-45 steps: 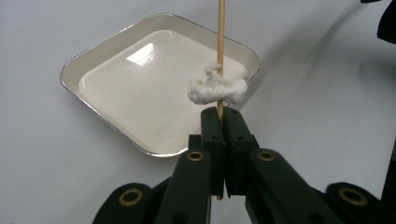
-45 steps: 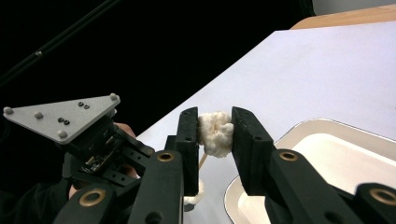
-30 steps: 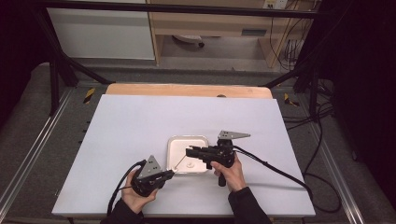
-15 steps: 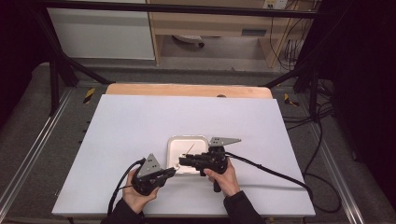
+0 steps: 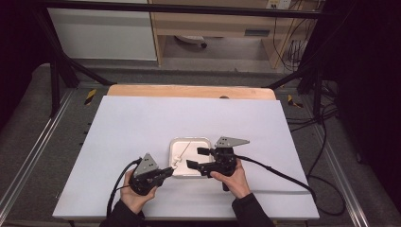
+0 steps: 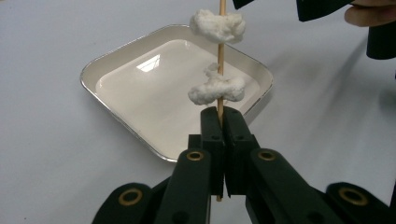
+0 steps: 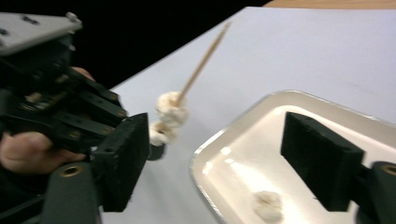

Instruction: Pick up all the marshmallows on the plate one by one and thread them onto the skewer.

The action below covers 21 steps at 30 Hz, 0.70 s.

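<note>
Left gripper fingers clenched on the low end of a wooden skewer, upright in left gripper view, two white lumps threaded on it, above the near edge of the white tray. Right gripper fingers have just been opening, nothing between them, over the tray with one loose white piece inside. Tray sits on the pale desk, between both hands.

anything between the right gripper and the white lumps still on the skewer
Nothing visible. The right gripper stands open over the tray, and the lumps on the skewer, clamped in the left gripper, sit exposed beside it.
</note>
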{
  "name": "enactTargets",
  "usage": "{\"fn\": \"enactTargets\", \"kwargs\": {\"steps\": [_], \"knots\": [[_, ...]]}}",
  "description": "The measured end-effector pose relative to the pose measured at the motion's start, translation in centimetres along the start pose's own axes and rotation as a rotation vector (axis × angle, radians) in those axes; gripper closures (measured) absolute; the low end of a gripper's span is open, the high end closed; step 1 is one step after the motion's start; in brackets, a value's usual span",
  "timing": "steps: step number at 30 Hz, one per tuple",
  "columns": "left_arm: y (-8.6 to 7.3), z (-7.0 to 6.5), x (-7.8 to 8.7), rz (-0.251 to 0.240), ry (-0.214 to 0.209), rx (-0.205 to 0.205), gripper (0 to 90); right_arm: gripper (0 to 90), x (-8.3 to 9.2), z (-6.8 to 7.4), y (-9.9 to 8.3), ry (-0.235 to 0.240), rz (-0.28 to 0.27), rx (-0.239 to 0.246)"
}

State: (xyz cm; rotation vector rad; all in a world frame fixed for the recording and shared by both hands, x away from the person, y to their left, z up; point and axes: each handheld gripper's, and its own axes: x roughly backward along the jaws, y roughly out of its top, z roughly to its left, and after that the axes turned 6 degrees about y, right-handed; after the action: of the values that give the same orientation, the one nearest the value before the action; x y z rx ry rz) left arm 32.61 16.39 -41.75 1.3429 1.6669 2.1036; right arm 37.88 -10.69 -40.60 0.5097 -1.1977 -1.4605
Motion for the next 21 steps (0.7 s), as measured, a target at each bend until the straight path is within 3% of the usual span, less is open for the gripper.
{"fn": "enactTargets", "kwargs": {"steps": [5, 9, 14, 21], "knots": [[-0.1, 0.2, -0.1, 0.018, 0.009, -0.003, 88.2, 17.3, -0.1, -0.6, -0.3, -0.119, 0.088, 0.063], [-0.1, 0.3, -0.2, 0.033, 0.013, 0.0, 88.2, 27.7, -0.9, -1.3, -1.1, -0.167, 0.188, 0.116], [-0.2, 0.4, -0.4, 0.045, 0.01, 0.004, 88.2, 38.1, -2.1, -2.2, -2.2, -0.186, 0.29, 0.135], [-0.2, 0.4, -0.5, 0.053, 0.011, 0.004, 88.1, 49.1, -3.4, -2.5, -2.7, -0.172, 0.337, 0.176]]}}
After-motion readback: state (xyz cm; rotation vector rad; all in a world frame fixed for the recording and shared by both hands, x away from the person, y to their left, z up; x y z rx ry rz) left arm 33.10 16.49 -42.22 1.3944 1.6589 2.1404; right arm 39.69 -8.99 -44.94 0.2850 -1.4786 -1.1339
